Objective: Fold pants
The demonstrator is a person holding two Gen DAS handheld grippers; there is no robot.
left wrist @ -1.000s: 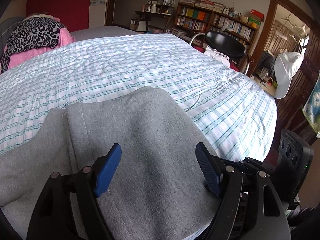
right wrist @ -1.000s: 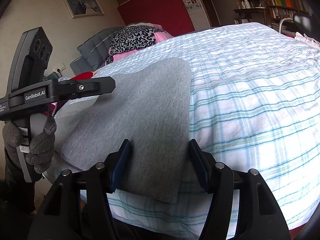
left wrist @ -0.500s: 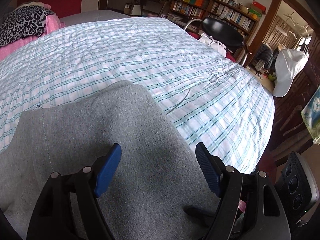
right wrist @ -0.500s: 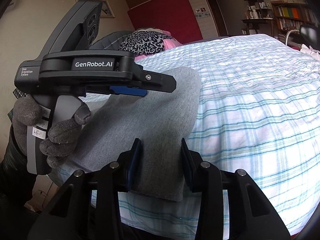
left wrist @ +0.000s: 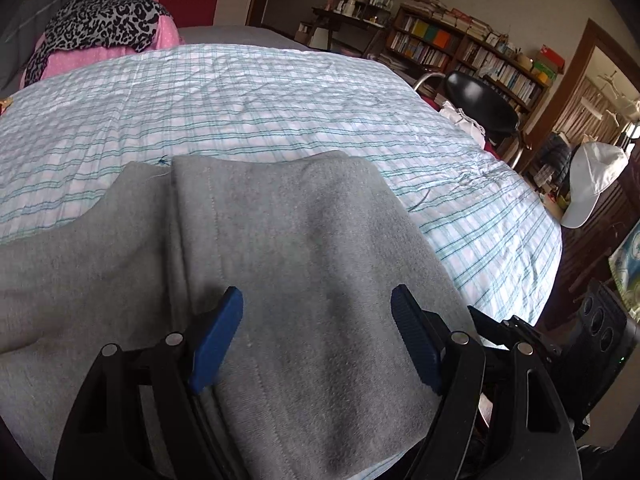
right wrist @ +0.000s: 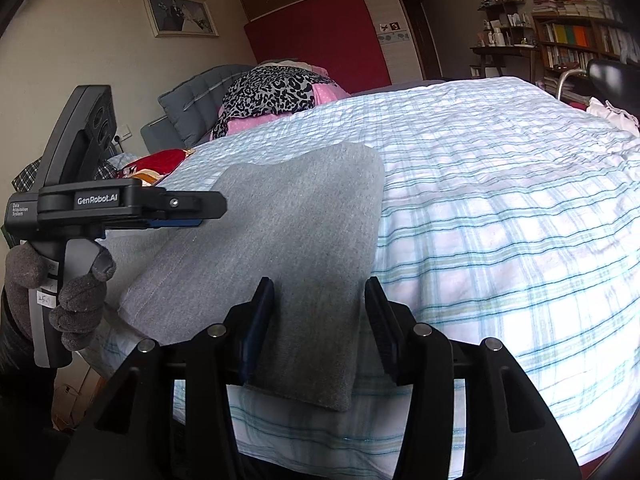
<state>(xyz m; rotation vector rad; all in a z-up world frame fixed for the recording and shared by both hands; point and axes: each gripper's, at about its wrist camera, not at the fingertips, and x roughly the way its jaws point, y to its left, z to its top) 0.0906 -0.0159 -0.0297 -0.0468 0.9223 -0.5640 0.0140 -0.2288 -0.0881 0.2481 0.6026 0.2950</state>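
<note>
A bedroom with a red wall panel (right wrist: 320, 32), a framed photo (right wrist: 180, 14) and crowded bookshelves (left wrist: 460, 48). A large bed (left wrist: 280, 92) in pale blue-green checked sheets fills most of the view. Folded grey pants (right wrist: 288, 248) lie flat near the bed's front edge. A leopard-print cloth (right wrist: 272, 92) rests on pink bedding at the head. The left gripper (left wrist: 316, 336) hovers above the pants, jaws wide, holding nothing. The right gripper (right wrist: 320, 320) straddles the fold's near end, jaws opening, pads clear of cloth.
</note>
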